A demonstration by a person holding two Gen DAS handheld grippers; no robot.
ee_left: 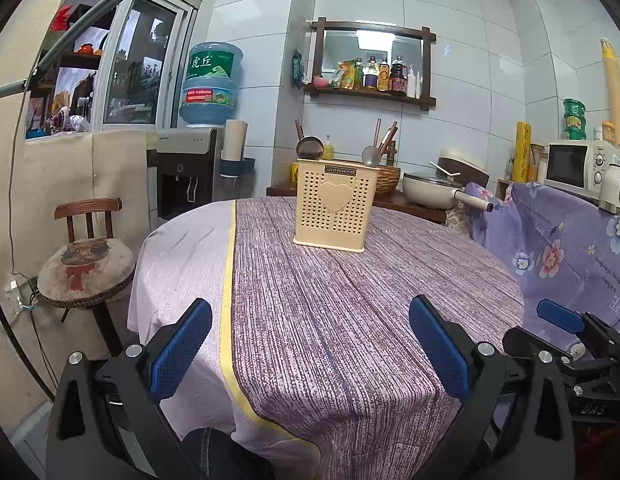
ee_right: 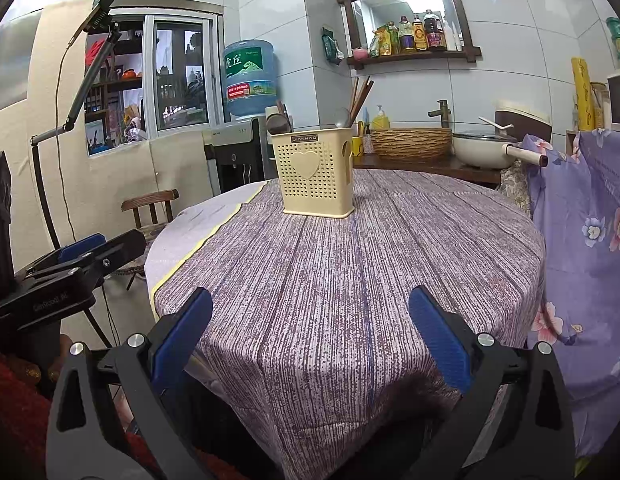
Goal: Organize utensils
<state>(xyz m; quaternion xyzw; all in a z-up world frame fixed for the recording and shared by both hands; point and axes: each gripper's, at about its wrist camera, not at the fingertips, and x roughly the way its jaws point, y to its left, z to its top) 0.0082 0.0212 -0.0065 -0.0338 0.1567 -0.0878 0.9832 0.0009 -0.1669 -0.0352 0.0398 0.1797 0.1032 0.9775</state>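
A cream perforated utensil holder with a heart on its front stands upright at the far side of the round table; it also shows in the right wrist view. A ladle, a spoon and chopsticks stick out of its top. My left gripper is open and empty, low at the table's near edge, far from the holder. My right gripper is open and empty, also at the near edge. Each gripper shows at the side of the other's view.
The table wears a purple striped cloth. A wooden chair stands left of it. A water dispenser is behind. A floral-covered piece is to the right, with a pan, woven basket and microwave beyond.
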